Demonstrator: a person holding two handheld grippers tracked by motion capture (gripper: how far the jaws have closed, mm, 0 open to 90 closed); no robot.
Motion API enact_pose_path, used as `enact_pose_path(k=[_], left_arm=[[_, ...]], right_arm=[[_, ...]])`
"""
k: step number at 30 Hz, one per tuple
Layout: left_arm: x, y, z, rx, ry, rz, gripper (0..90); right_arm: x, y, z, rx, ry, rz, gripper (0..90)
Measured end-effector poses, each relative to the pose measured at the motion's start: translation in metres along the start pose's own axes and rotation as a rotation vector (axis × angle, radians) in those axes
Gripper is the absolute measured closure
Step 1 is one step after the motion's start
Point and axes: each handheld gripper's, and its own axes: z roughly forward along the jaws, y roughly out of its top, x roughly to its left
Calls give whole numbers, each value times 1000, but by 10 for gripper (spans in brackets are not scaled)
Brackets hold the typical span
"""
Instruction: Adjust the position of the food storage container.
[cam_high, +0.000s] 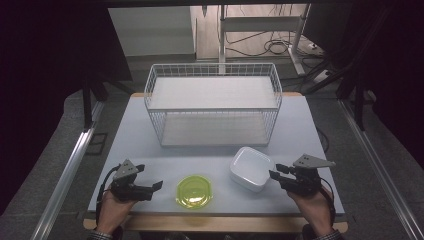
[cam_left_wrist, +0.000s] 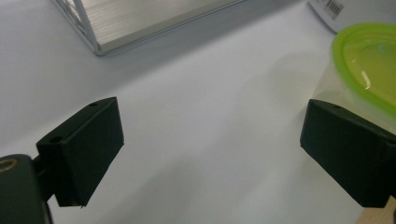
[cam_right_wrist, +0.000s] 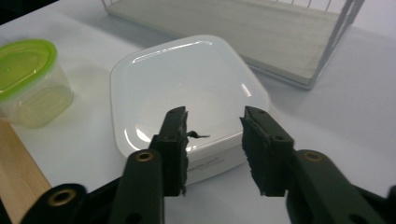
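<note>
The white square lidded container (cam_high: 251, 168) is sitting on the pale table (cam_high: 150, 145), in front of the white wire basket (cam_high: 213, 102) and toward my right side. To its left, near the table's front edge, the small clear tub with the lime-green lid (cam_high: 194, 191) is standing upright, apart from the white container.

I am holding my right gripper (cam_high: 274, 173) just beside the white container's right edge, jaws pointing at it. In the right gripper view the gripper (cam_right_wrist: 212, 135) is showing its jaws partly parted — a narrow gap, nothing between them — with the white container (cam_right_wrist: 187, 88) lying just past the tips. A small torn shred is sticking out from the inner pad of the left jaw. The green-lidded tub (cam_right_wrist: 28, 81) is sitting off to the left there, and the basket's (cam_right_wrist: 299, 44) pale wooden floor is lying beyond.

I am holding my left gripper (cam_high: 152, 185) low over the table, left of the green-lidded tub, pointing toward it. In the left gripper view its jaws are spread wide over bare table — gripping nothing — with the green-lidded tub (cam_left_wrist: 369, 70) just beside the right jaw; whether they are touching, I cannot tell.
</note>
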Motion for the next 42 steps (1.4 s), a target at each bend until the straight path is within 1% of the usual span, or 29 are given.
enact_pose_path(k=[1,2,3,5,6,7,8,11,13,15,16,17,18,19,20,21,22,23,24,25,26,27,28,29,33,36,38,41,42], left_arm=[[0,0,0,0,0,0,97],[-5,5,-2,-15,-37,-14,128],[-9,7,-4,-24,-55,-4,165],[-19,13,-7,-37,-86,24,277],[-19,13,-7,-37,-86,24,324],[-25,16,-8,-45,-103,32,324],[-37,21,-9,-59,-133,58,426],[-55,29,-10,-70,-189,100,574],[-68,33,-9,-68,-224,125,666],[-80,36,-6,-53,-261,136,759],[-80,36,-6,-53,-261,136,794],[-92,39,-2,-38,-293,147,828],[-98,40,1,-28,-312,154,858],[-98,40,1,-28,-312,154,880],[-108,40,5,-11,-341,165,895],[-108,40,5,-11,-341,165,899],[-117,39,10,1,-362,169,899],[-121,39,12,11,-373,170,900],[-125,39,14,17,-379,172,900],[-125,39,14,17,-379,172,900],[-131,37,17,31,-390,173,900],[-131,37,17,31,-390,173,900],[-136,35,21,47,-393,180,900],[-137,34,23,56,-397,183,900],[-143,32,32,83,-391,191,900],[-145,30,39,106,-360,203,900],[-144,29,42,122,-343,197,900],[-142,29,44,128,-342,186,900],[-140,29,45,135,-327,184,900]], right_arm=[[1,0,1,2,1,-2,638],[2,0,1,3,4,-1,643],[2,0,1,2,6,1,645],[4,1,1,-4,9,-1,646],[5,1,1,-7,12,-2,646],[5,1,1,-7,12,-2,646],[8,2,2,-8,18,-9,643],[13,3,5,-3,25,-28,620],[15,3,7,1,27,-39,608],[18,4,8,-1,25,-49,602],[19,4,8,-2,27,-53,596],[20,5,8,-2,27,-56,589],[21,5,9,-3,28,-62,580],[21,5,9,-3,28,-62,580],[23,5,10,-2,24,-71,560],[23,5,10,-2,24,-71,560],[25,4,11,4,19,-82,548],[25,4,11,5,19,-83,544],[26,4,12,7,18,-84,543],[26,4,11,8,18,-84,543],[26,4,11,6,16,-85,543],[26,4,11,3,15,-87,540],[26,4,11,2,15,-89,538],[26,4,11,2,14,-90,537],[26,3,12,9,12,-97,529],[27,3,13,10,10,-106,522],[27,3,13,9,10,-112,517],[27,3,13,12,9,-114,513],[27,3,14,13,7,-117,511]])
